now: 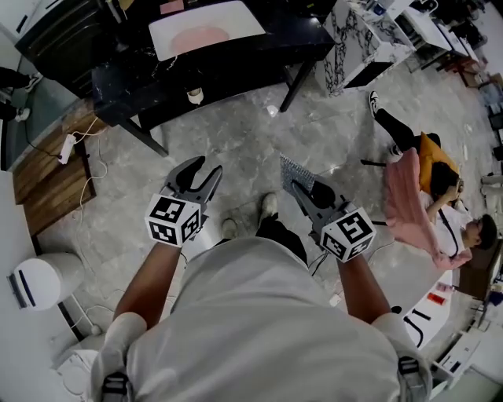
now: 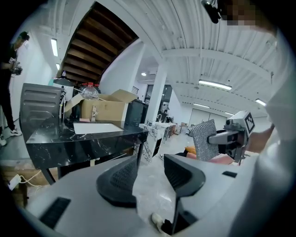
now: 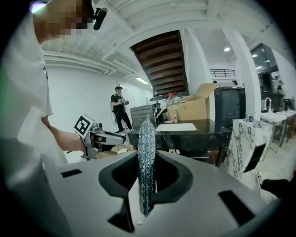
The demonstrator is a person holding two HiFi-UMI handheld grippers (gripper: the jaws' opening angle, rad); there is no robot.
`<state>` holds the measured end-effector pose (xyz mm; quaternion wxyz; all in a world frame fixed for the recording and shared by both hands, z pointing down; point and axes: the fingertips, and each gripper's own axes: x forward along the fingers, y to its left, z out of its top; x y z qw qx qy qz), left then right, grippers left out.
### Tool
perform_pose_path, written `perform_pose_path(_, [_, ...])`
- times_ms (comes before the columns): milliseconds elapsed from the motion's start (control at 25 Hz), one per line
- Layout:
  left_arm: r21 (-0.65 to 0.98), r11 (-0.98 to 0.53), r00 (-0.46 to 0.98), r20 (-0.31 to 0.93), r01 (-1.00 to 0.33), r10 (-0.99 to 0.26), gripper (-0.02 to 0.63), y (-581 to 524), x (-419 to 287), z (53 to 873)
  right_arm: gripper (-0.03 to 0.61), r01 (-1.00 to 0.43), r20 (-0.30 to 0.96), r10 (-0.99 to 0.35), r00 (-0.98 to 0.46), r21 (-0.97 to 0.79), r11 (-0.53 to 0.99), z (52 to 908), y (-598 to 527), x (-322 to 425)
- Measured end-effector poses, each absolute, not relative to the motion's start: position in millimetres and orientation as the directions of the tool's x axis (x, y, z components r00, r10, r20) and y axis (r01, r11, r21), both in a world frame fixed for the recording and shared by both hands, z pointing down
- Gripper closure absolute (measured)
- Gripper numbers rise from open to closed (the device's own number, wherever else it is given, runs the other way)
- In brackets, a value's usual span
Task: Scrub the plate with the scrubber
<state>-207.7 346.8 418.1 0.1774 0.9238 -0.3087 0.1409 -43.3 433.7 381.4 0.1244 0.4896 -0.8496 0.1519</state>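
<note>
A pinkish plate lies on a white tray on the black table far ahead of me. My right gripper is shut on a silvery mesh scrubber, held over the grey floor. In the right gripper view the scrubber stands edge-on between the pads of the right gripper. My left gripper is open and holds nothing. The left gripper view shows only floor between the jaws of the left gripper, with the scrubber off to the right.
A person sits on the floor at the right. A white round bin stands at the left, with a power strip and cables beyond it. A marble-patterned cabinet flanks the table. A cardboard box rests on the table.
</note>
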Motion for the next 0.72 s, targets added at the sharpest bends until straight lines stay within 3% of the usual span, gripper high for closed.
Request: perform_pose_path(720, [0.139,-0.529,0.523,0.486,-0.837,-0.7,0.433,166,-107,419,0.502,-0.662,0.284,-0.605,-0.744,-0.185,0.726,382,198,80])
